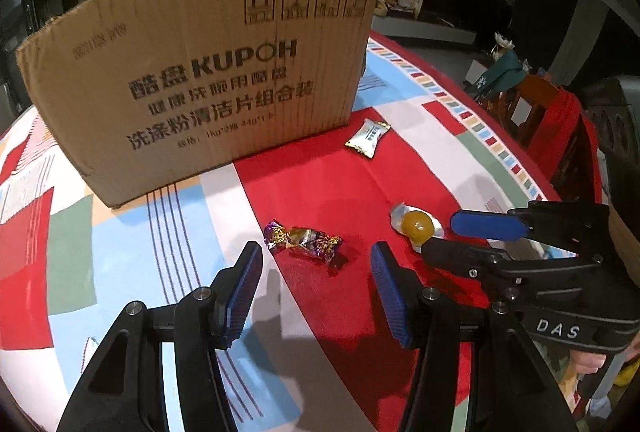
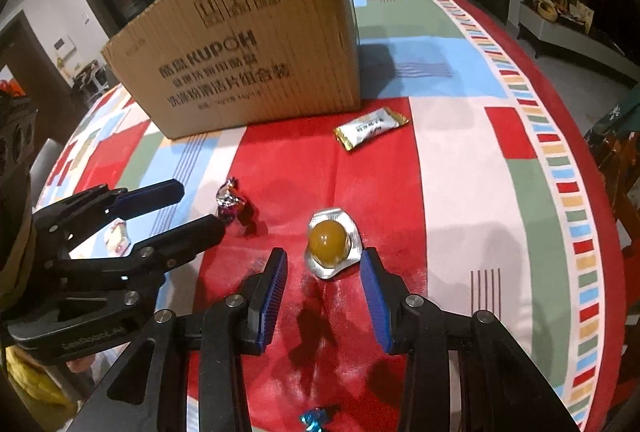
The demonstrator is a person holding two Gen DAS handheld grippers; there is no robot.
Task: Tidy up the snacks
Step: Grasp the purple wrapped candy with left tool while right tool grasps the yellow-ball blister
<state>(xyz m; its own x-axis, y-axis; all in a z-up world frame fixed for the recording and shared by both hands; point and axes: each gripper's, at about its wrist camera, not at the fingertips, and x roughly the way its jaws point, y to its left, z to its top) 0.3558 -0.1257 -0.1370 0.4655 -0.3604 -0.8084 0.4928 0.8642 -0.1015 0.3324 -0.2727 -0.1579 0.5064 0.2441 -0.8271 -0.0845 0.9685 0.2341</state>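
Note:
A purple-and-gold wrapped candy [image 1: 304, 242] lies on the red patch of the tablecloth, just ahead of my left gripper [image 1: 316, 264], which is open and holds nothing. A yellow jelly cup [image 2: 328, 242] on silver foil sits just ahead of the gap of my right gripper [image 2: 324, 259], also open, pads not touching it. In the left wrist view the right gripper [image 1: 440, 237] reaches in from the right beside the jelly cup [image 1: 418, 224]. In the right wrist view the left gripper [image 2: 203, 209] is next to the purple candy [image 2: 232, 200]. A white-and-gold packet [image 1: 368, 137] lies near the cardboard box [image 1: 200, 84].
The tall cardboard box [image 2: 248, 64] stands at the back of the round table with the patterned cloth [image 2: 460, 172]. A small white-and-red sweet [image 2: 118, 236] lies behind the left gripper, and a blue-wrapped sweet [image 2: 316, 420] lies near the front edge. Chairs [image 1: 560, 136] stand at the right.

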